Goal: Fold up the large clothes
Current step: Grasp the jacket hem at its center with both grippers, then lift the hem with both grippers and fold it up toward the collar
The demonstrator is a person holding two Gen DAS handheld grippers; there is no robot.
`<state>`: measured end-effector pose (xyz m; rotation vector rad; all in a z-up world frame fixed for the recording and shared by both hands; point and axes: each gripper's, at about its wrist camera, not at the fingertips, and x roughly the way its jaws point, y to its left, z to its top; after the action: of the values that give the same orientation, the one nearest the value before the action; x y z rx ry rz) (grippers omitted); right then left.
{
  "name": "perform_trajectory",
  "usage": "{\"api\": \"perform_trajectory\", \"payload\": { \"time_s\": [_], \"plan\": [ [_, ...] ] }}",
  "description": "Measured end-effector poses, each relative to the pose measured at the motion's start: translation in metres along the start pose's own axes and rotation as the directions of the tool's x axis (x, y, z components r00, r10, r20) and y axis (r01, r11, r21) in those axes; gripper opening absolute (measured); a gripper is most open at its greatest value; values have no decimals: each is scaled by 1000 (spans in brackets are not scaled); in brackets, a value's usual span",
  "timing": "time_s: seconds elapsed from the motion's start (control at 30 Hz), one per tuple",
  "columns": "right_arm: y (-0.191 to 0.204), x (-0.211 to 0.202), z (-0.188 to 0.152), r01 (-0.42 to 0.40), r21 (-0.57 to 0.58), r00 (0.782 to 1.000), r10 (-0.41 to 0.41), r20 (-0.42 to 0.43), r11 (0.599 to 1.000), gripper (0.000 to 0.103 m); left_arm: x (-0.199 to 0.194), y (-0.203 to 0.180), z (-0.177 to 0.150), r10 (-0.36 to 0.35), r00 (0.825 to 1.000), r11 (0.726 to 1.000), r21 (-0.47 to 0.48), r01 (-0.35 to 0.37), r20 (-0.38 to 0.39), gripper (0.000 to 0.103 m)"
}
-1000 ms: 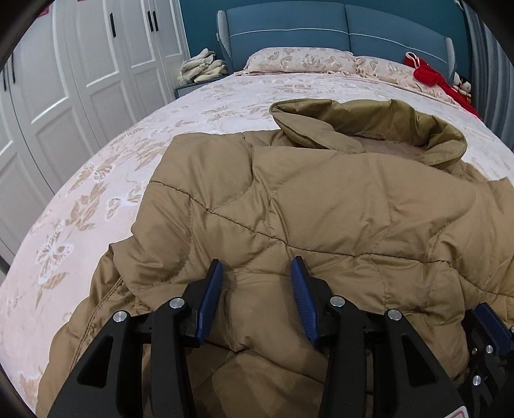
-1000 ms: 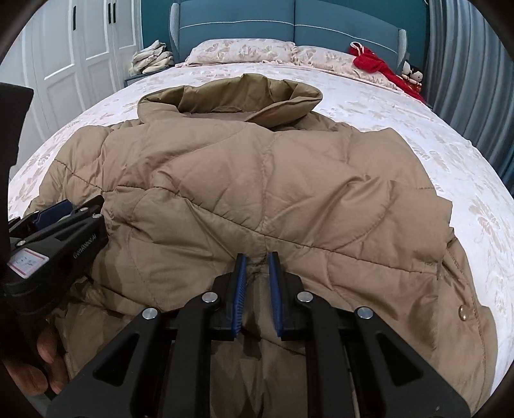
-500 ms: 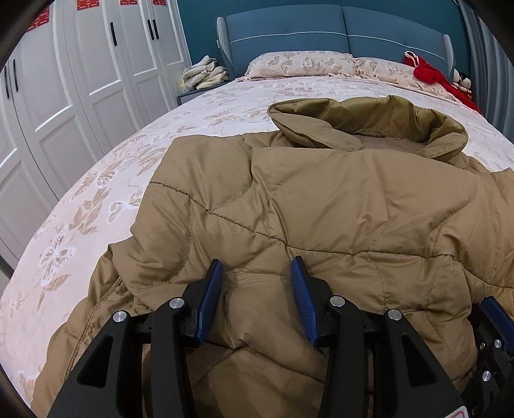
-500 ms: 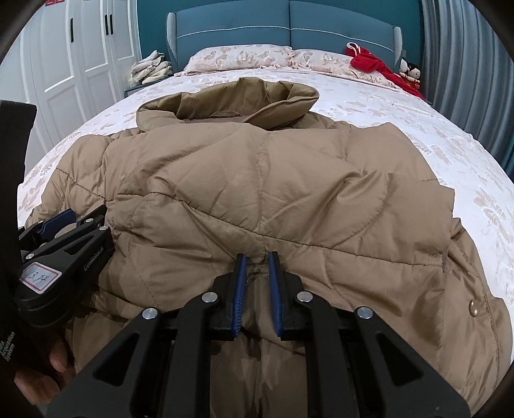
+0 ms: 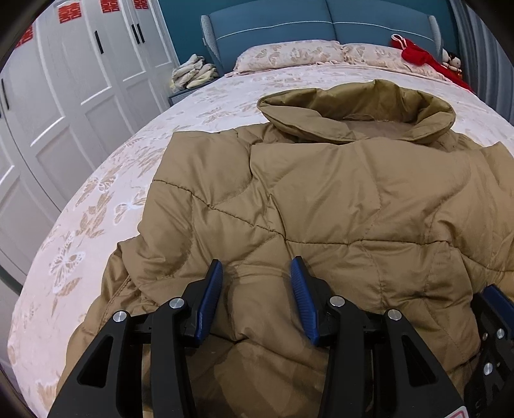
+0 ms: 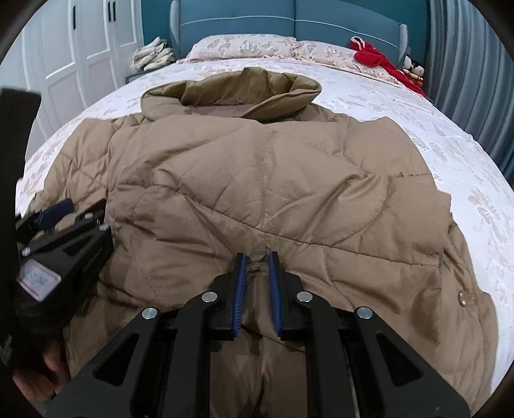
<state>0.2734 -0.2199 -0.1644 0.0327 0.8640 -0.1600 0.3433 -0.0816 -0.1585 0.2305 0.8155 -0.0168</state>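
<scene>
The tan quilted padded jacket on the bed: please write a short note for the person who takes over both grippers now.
Left gripper: closed on a thick fold of the tan quilted padded jacket at its near edge.
Right gripper: pinched on a thinner fold of that edge.
Jacket: lies spread on the floral bedspread, collar toward the blue headboard.
Done: both near-edge grips are set.
Left: probably carry the near edge toward the collar, then release and smooth.

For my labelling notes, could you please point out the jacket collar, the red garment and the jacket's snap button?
Collar (image 5: 356, 111): left wrist view, on its inner lining.
Red garment (image 6: 374, 58): right wrist view, on its bunched middle, by the pillows.
Snap button (image 6: 462, 294): right wrist view, on the stud's face.
</scene>
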Motion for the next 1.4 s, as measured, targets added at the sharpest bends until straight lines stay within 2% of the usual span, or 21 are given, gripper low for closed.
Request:
{"api": "perform_trajectory", "payload": {
  "time_s": [0.1,0.13,0.17,0.23,0.33,0.4,0.47,0.5,0.57,0.6,0.67,0.8,0.83,0.87,0.9,0.93,1.0,1.07,1.13,1.4],
  "plan": [
    [-3,-10,2,-31,-24,998,30,-51,999,14,-6,11,4,-52,998,999,-18,52,-20,45],
    [-6,-16,3,-57,-19,996,56,-70,998,15,-10,17,6,-80,996,996,-30,80,-28,49],
    [-12,-22,5,-87,-5,993,86,-79,996,20,-14,24,8,-118,992,992,-51,116,-36,52],
    [-25,-35,10,-132,38,988,135,-73,991,29,-24,48,20,-202,979,971,-137,196,-33,55],
    [-58,-51,37,-197,146,980,201,-10,969,33,-27,72,49,-272,962,934,-240,264,-1,55],
    [-74,-48,57,-240,224,970,243,13,945,35,-19,77,74,-340,940,896,-306,323,-3,55],
    [-93,-34,82,-307,346,950,306,60,886,36,-1,74,99,-422,906,842,-377,386,-14,56],
    [-99,-27,91,-323,385,945,319,76,865,37,6,71,106,-445,895,826,-396,401,-21,56],
    [-101,-8,112,-325,424,943,321,82,845,40,31,57,124,-464,883,817,-421,395,-71,56],
    [-100,2,122,-318,432,946,315,81,844,41,39,50,129,-465,881,819,-419,391,-87,56],
    [-95,21,136,-340,445,936,343,78,828,40,55,38,137,-452,885,832,-412,372,-114,56],
    [-101,61,145,-350,550,922,382,60,758,38,77,22,148,-410,901,864,-377,334,-141,51],
    [-102,69,144,-347,565,919,391,48,748,25,80,18,149,-406,901,872,-358,333,-153,36],
    [-102,75,144,-346,567,917,398,36,747,7,84,15,149,-405,899,880,-339,334,-167,23],
    [-101,77,143,-353,562,913,408,31,748,7,87,13,147,-403,898,884,-331,331,-178,22],
    [-101,75,140,-364,547,911,410,41,754,5,89,12,144,-398,899,888,-323,328,-181,18],
    [-99,68,134,-350,493,924,379,44,796,4,90,12,137,-382,909,900,-291,326,-166,14],
    [-97,67,126,-307,436,944,330,25,846,3,90,8,128,-355,924,919,-236,316,-145,14],
    [-94,78,119,-276,399,952,306,-13,874,3,90,3,120,-334,934,931,-199,307,-125,14],
    [-72,91,103,-188,273,979,201,-19,943,0,95,-17,107,-237,969,968,-105,230,-66,18]
  ]
}}
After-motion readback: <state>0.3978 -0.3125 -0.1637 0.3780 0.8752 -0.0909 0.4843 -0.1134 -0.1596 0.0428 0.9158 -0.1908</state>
